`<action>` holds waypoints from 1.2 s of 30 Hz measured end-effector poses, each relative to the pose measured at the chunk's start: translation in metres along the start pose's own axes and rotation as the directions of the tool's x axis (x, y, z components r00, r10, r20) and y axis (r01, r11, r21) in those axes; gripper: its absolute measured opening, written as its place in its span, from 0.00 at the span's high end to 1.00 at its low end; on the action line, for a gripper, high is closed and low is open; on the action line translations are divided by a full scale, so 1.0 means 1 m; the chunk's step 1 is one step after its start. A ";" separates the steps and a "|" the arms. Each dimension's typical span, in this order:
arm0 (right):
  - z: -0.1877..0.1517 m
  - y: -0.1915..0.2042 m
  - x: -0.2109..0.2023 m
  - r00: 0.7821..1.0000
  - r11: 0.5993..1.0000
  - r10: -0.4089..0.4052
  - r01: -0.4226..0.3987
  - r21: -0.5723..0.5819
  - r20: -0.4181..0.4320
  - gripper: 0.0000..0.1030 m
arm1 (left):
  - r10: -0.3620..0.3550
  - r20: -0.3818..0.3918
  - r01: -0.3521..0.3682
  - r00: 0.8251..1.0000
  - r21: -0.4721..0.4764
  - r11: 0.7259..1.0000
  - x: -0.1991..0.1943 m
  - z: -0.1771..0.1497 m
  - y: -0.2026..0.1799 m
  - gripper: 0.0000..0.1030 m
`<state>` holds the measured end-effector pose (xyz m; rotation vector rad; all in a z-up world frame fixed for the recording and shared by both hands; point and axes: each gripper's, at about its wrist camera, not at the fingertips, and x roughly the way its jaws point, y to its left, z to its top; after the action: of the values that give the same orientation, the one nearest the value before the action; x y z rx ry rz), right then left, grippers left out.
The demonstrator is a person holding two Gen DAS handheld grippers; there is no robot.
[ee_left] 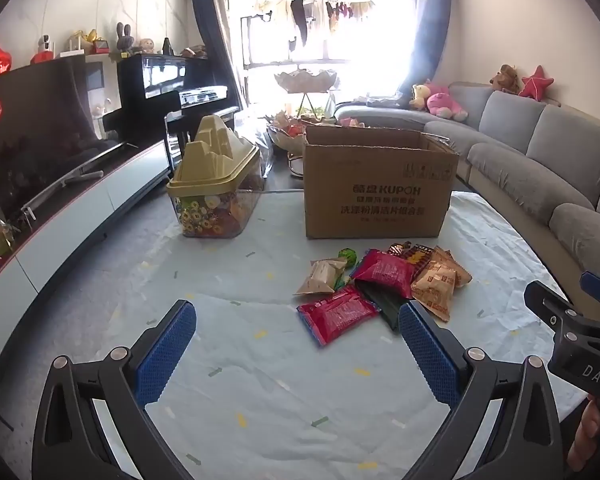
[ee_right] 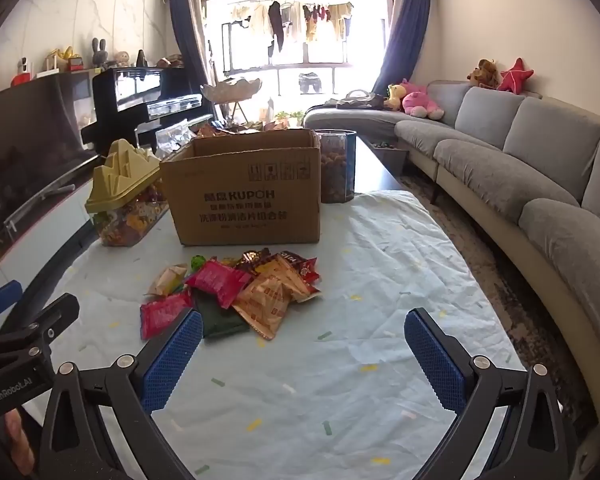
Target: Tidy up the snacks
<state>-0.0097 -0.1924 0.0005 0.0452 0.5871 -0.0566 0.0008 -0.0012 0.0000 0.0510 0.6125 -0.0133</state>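
Two grippers are held above a cloth-covered table, jaws spread wide and empty: the left gripper and the right gripper. A pile of snack packets lies at one o'clock from the left tool. Beyond it, at twelve, an open cardboard box stands. One edge packet is best pinched singly.

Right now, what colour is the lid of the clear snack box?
Pale yellow-gold lid; the left wrist view shows it best.
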 end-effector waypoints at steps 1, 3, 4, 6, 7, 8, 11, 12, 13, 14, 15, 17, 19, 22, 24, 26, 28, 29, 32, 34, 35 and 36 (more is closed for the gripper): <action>0.000 0.000 0.000 1.000 1.000 0.003 -0.003 0.004 -0.009 0.01 | -0.006 -0.005 0.006 1.000 -0.004 1.000 0.001 0.001 0.000 0.00; 0.000 -0.001 0.000 1.000 1.000 0.009 -0.008 0.014 -0.017 0.01 | -0.015 -0.025 0.015 1.000 -0.010 1.000 0.004 0.003 0.000 0.00; 0.000 -0.001 0.000 1.000 1.000 0.004 -0.004 0.010 -0.011 0.01 | -0.022 -0.035 0.022 0.999 -0.013 1.000 0.007 0.009 0.000 0.00; -0.001 -0.001 -0.001 1.000 1.000 0.008 -0.008 0.009 -0.008 0.01 | -0.021 -0.023 0.021 1.000 -0.016 1.000 0.001 0.009 0.002 0.00; 0.000 -0.001 0.000 1.000 1.000 0.006 -0.006 0.010 -0.014 0.01 | -0.023 -0.017 0.023 1.000 -0.022 0.999 0.000 0.011 0.003 0.00; 0.000 0.000 -0.001 1.000 1.000 0.005 -0.005 0.005 -0.011 0.01 | -0.022 -0.005 0.022 1.000 -0.024 0.999 -0.003 0.008 0.005 0.00; -0.001 -0.001 0.000 1.000 1.000 0.007 -0.007 0.004 -0.004 0.01 | -0.006 0.023 0.007 1.000 -0.019 1.000 -0.008 0.003 0.001 0.00; -0.001 -0.001 0.001 1.000 1.000 0.007 -0.007 0.002 -0.002 0.01 | -0.004 0.026 0.004 1.000 -0.018 1.000 -0.007 0.003 0.001 0.00; 0.002 0.000 0.000 1.000 1.000 0.008 -0.008 0.000 0.000 0.01 | -0.002 0.032 0.003 0.999 -0.018 1.000 -0.008 0.003 0.001 0.00; 0.001 0.001 -0.001 1.000 1.000 0.008 -0.008 -0.001 0.001 0.01 | 0.000 0.034 0.000 0.999 -0.015 1.000 -0.009 0.003 0.001 0.00; 0.001 0.000 -0.001 1.000 1.000 0.011 -0.011 0.002 0.001 0.01 | 0.003 0.035 -0.002 0.999 -0.013 1.000 -0.009 0.004 0.000 0.00; 0.001 0.000 0.000 1.000 1.000 0.016 -0.016 0.006 0.000 0.01 | 0.002 0.039 -0.001 0.999 -0.012 1.000 -0.010 0.004 0.001 0.00; 0.002 0.000 -0.004 1.000 1.000 0.020 -0.020 0.006 0.003 0.01 | -0.003 0.043 0.003 0.999 -0.016 1.000 -0.013 0.005 0.001 0.00; 0.004 0.000 -0.005 1.000 1.000 0.023 -0.023 0.009 0.007 0.01 | -0.005 0.049 0.006 0.999 -0.020 1.000 -0.015 0.006 0.002 0.00; 0.004 0.000 -0.007 1.000 1.000 0.023 -0.023 0.008 0.012 0.01 | -0.004 0.056 0.006 0.998 -0.020 1.000 -0.017 0.005 0.002 0.00; 0.005 0.001 -0.009 1.000 1.000 0.024 -0.024 0.005 0.018 0.01 | -0.008 0.060 0.009 0.998 -0.021 1.000 -0.019 0.006 0.002 0.00; 0.006 0.001 -0.009 0.999 1.000 0.027 -0.027 0.004 0.021 0.01 | -0.008 0.065 0.010 0.998 -0.022 1.000 -0.021 0.006 0.002 0.00; 0.006 0.001 -0.010 0.999 1.000 0.028 -0.028 0.005 0.023 0.01 | -0.008 0.069 0.009 0.998 -0.022 1.000 -0.022 0.006 0.002 0.00; 0.007 0.001 -0.013 0.999 1.000 0.028 -0.028 0.004 0.028 0.01 | -0.010 0.070 0.012 0.997 -0.022 1.000 -0.023 0.007 0.002 0.00; 0.007 0.002 -0.013 0.999 1.000 0.030 -0.030 0.004 0.032 0.01 | -0.009 0.074 0.011 0.997 -0.022 1.000 -0.024 0.008 0.002 0.00; 0.007 0.002 -0.013 0.999 1.000 0.029 -0.029 0.003 0.032 0.01 | -0.007 0.077 0.009 0.997 -0.022 1.000 -0.026 0.008 0.002 0.00; 0.007 0.002 -0.014 0.999 0.999 0.032 -0.032 0.003 0.032 0.01 | -0.007 0.080 0.008 0.997 -0.021 1.000 -0.026 0.008 0.002 0.00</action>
<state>-0.0168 -0.1907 0.0141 0.0575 0.5545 -0.0269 -0.0160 0.0007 0.0220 0.0272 0.5331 -0.0158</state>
